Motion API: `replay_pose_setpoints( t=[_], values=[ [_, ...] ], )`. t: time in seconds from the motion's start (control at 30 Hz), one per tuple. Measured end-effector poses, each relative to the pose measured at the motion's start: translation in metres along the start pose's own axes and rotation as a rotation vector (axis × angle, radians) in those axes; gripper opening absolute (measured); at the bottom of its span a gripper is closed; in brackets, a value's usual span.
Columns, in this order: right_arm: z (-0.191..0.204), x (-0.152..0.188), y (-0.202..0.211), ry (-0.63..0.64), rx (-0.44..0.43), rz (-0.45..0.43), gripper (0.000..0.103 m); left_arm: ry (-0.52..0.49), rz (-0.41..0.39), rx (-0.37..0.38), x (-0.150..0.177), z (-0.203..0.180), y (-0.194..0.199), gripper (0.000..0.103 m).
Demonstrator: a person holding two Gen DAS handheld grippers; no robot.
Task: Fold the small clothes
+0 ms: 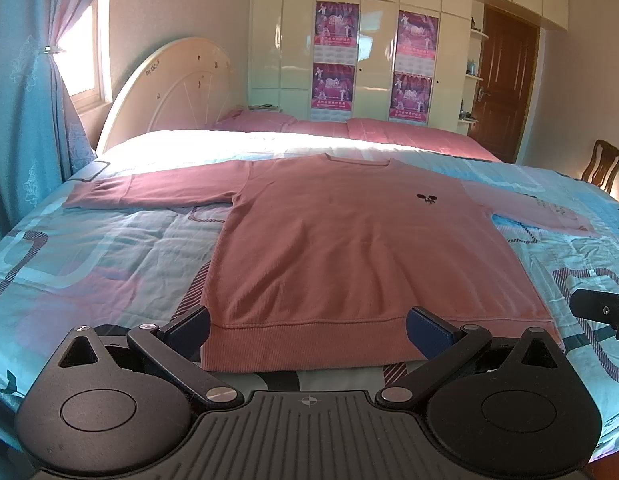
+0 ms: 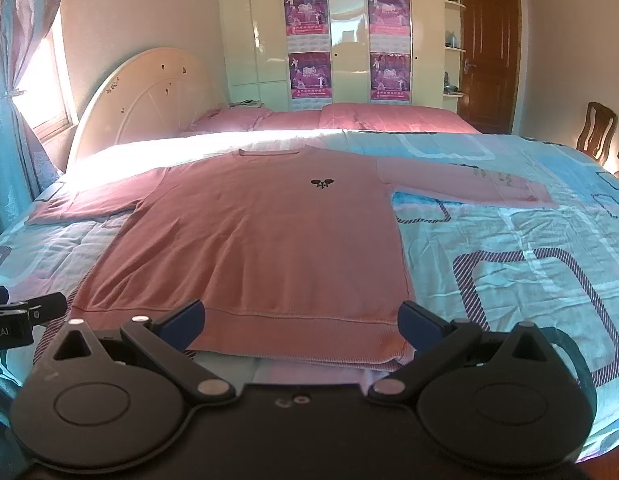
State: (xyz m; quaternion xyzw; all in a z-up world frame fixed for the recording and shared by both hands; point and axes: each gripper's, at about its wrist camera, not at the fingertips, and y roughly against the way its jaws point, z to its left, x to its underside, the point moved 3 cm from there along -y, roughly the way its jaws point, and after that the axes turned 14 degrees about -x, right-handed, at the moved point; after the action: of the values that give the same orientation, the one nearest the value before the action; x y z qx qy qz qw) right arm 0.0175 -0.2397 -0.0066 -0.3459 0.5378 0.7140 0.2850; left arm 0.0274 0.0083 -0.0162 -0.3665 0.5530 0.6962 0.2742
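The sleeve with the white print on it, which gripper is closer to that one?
Right. The right gripper hovers open at the sweater's hem corner below the printed sleeve. The left gripper hovers open at the hem's other corner, farther away.

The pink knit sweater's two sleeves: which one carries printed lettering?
The sleeve on the pink knit sweater's right side as viewed, pointing toward the wooden chair. The window-side sleeve is plain.

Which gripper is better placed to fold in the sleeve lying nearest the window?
Probably the left gripper: open, it faces the pink knitted sweater's window-side hem, that sleeve on its side. The right gripper sits by the opposite corner.
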Motion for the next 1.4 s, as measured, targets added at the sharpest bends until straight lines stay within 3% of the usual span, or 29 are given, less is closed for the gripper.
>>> replay_pose_setpoints(
  t=[1.4],
  values=[
    [-0.0049,0.0003,0.0065,-0.006,0.01,-0.026,0.102,0.004,0.002,-0.012,0.0017,0.0027,0.0053,0.103]
  ],
)
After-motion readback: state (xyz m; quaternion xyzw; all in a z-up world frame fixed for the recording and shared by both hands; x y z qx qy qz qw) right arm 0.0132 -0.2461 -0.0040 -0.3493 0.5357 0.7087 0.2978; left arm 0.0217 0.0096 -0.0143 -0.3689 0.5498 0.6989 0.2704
